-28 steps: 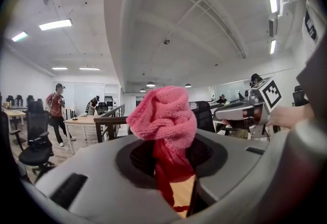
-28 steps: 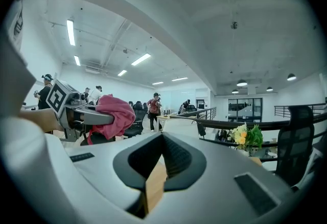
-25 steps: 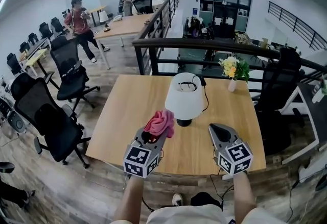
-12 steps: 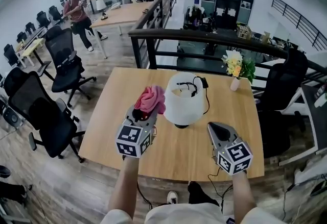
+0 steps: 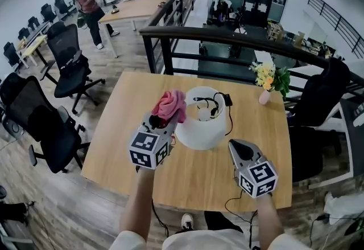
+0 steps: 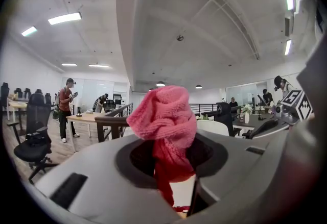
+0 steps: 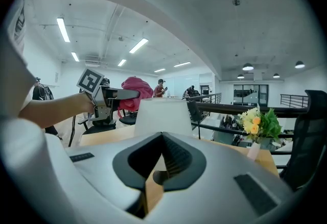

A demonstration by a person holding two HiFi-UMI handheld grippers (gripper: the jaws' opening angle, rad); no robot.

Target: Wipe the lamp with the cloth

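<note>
A white-shaded lamp (image 5: 199, 121) stands mid-table on the wooden table (image 5: 122, 135). My left gripper (image 5: 162, 119) is shut on a bunched pink cloth (image 5: 169, 105), holding it at the shade's upper left edge; whether they touch I cannot tell. In the left gripper view the cloth (image 6: 164, 118) fills the jaws of the left gripper (image 6: 169, 159), with the shade (image 6: 214, 127) just behind. My right gripper (image 5: 235, 145) hovers to the front right of the lamp, shut and holding nothing. The right gripper view shows the right gripper (image 7: 162, 159) with the shade (image 7: 163, 115) and cloth (image 7: 134, 85) ahead.
A small vase of yellow flowers (image 5: 266, 81) stands at the table's far right corner. A black cable (image 5: 219, 101) lies over the lamp top and trails down the table. Office chairs (image 5: 68, 66) are at the left, a black railing (image 5: 227, 38) behind, and a person (image 5: 91, 4) beyond.
My left gripper carried the cloth from in front of the lamp, forward along the shade's left side, up to its upper left edge. The right gripper shifted slightly and stayed shut.
</note>
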